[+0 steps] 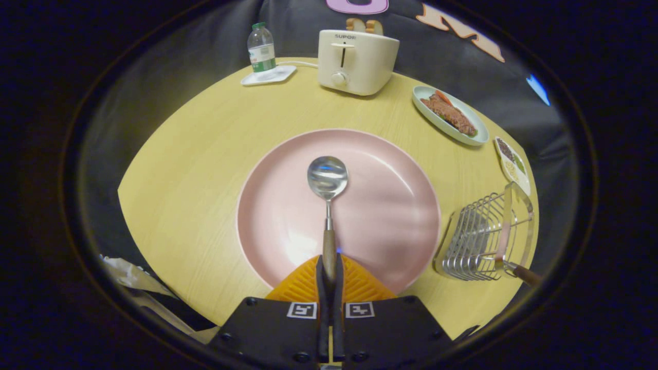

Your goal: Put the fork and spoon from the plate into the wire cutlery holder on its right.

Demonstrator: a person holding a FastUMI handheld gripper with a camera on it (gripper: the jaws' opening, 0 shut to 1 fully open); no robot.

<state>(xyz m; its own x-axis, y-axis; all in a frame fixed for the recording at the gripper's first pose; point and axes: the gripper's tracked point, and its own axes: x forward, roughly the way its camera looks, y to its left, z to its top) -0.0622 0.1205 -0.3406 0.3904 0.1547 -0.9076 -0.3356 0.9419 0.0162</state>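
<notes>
Closed together on the wooden handle of the spoon [327, 177], the gripper [329, 267] points level and straight ahead over the near rim of the pink plate [390, 216], bowl end forward. The wire holder [480, 239] sits at the tabletop's right edge, a handle, probably the fork's [524, 274], already poking out. Lift clear, swing right, tip the spoon in gently.

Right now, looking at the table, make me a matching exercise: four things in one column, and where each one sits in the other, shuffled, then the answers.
Things:
1. spoon
2. wire cutlery holder
3. toaster
4. water bottle

Places:
A. on a small white tray, left of the toaster
B. handle clamped between the fingers, bowl over the pink plate
C. right of the plate, a wooden handle sticking out of it
D. beyond the plate, bread in its slots

Pairs: 1-B, 2-C, 3-D, 4-A
</notes>
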